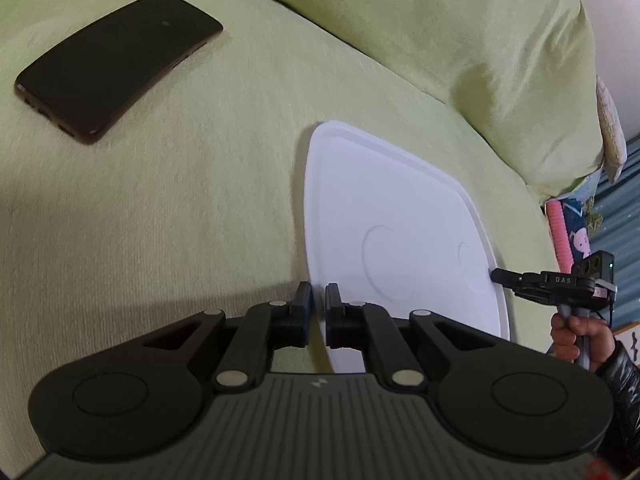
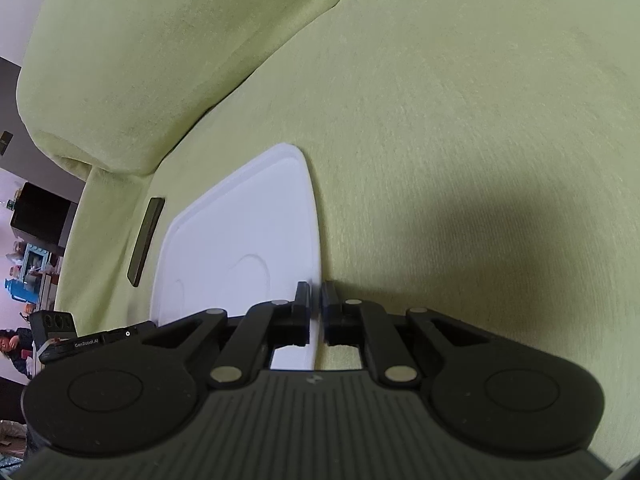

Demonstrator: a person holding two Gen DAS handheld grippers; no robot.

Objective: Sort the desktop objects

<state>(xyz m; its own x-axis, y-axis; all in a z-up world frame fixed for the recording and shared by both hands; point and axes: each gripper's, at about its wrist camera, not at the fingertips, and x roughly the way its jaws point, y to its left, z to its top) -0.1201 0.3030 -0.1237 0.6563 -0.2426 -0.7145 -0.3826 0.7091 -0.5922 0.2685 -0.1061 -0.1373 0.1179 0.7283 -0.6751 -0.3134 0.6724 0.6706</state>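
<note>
Green fabric covers the sofa seat point(image 1: 180, 208) on which the things are laid, and a cushion of the same cloth point(image 1: 460, 28) is seen behind it. A white tray point(image 1: 384, 200), flat and bare, with round marks pressed into its face, rests on the seat. Both tongs are set at its edges, one on each of two opposite sides.

The left tongs point(image 1: 319, 300) are seen nearly pressed together, with only a thin gap, and the tray's rim is caught in that gap. The right tongs point(image 2: 315, 300) are likewise drawn close upon the opposite rim, the white edge running between their fingers. In the left wrist view the right tongs' tip is met at the tray's far edge, and the hand point(image 1: 580, 336) that holds them is seen in a dark sleeve.

A black phone point(image 1: 116, 64) is laid face down on the seat, well apart from the tray on its left side; in the right wrist view it is seen edge-on just beyond the tray point(image 2: 146, 236). Whether the tray is lifted off the fabric cannot be told.
</note>
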